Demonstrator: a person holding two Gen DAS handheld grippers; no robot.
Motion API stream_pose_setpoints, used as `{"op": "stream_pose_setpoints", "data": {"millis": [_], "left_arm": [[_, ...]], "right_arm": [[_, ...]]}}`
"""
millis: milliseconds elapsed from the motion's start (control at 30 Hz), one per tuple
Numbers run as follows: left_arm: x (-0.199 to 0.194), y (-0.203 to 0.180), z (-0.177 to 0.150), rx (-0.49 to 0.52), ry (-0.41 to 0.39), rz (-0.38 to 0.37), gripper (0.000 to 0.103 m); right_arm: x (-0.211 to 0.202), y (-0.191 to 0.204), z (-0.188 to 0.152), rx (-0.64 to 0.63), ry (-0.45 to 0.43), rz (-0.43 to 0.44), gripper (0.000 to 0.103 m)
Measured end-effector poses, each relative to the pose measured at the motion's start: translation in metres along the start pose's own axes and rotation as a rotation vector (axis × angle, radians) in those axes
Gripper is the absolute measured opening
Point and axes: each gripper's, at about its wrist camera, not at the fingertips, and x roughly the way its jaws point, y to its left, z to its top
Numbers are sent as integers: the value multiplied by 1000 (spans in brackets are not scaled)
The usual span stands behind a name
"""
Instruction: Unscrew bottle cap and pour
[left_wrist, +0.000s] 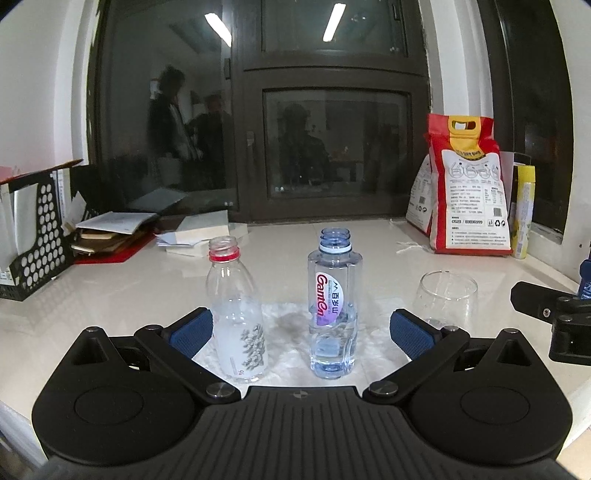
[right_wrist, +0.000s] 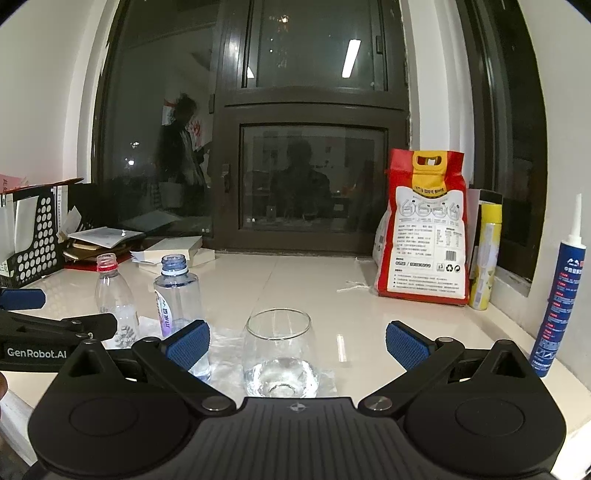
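Note:
Two uncapped clear bottles stand upright on the white counter. A blue-tinted Ganten bottle (left_wrist: 334, 306) holds a little water. A bottle with a red neck ring (left_wrist: 236, 310) stands to its left. My left gripper (left_wrist: 301, 332) is open, both bottles between its blue pads, touching neither. A stemless glass (right_wrist: 279, 354) with some water at the bottom stands between the open pads of my right gripper (right_wrist: 297, 343). The glass also shows in the left wrist view (left_wrist: 447, 299). The bottles appear left in the right wrist view: the Ganten bottle (right_wrist: 177, 295) and the red-ringed bottle (right_wrist: 112, 295). No cap is visible.
A red and white rice bag (right_wrist: 424, 229) and a yellow can (right_wrist: 485, 254) stand at the back right by the window. A blue sealant tube (right_wrist: 557, 302) stands at the right edge. A black file rack (left_wrist: 37, 232) and stacked books (left_wrist: 110, 232) are at the left.

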Motion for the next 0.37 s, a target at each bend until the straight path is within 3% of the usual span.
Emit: {"op": "stream_pose_setpoints", "data": {"millis": [367], "left_arm": [[0,0,-2,16,1,2,103]], "right_arm": [[8,4,2,0,6,-2,103]]}}
